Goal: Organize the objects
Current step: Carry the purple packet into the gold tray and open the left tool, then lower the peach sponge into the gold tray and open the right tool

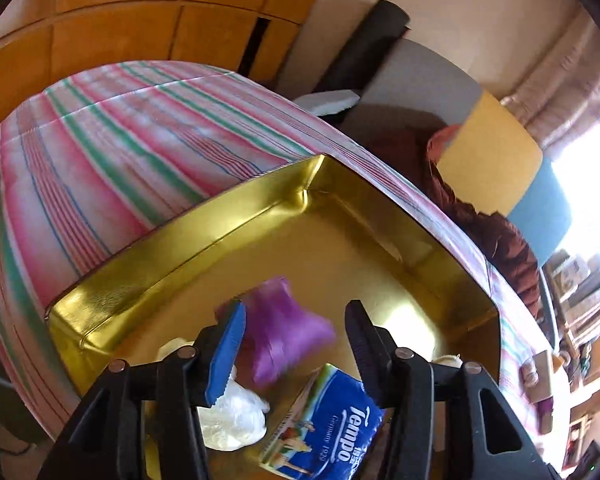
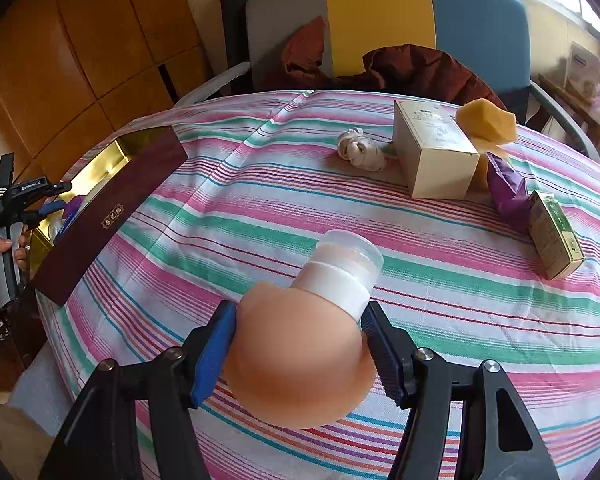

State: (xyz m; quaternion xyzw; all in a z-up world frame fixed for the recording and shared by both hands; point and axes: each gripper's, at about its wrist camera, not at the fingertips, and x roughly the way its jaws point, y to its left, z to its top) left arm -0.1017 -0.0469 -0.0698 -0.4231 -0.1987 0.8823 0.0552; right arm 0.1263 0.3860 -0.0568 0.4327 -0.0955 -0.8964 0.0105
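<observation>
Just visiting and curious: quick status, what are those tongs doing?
Left tongs open over gold tin, purple pouch blurred between. Right tongs shut on peach bottle. Path to tin unobstructed.

A striped tablecloth (image 2: 260, 216) covered the table. Beside the cream box (image 2: 434, 156) lay a knotted white cloth (image 2: 360, 146); far left sat the gold-lined box (image 2: 112, 204).

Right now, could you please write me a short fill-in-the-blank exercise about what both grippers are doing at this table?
1. The right gripper is shut on a peach ____ with a clear cap.
2. The left gripper hangs open over the ____-lined tin.
3. The tissue pack in the tin reads ____.
4. The yellow sponge rests on a cream ____.

Missing words: bottle; gold; Tempo; box
</observation>
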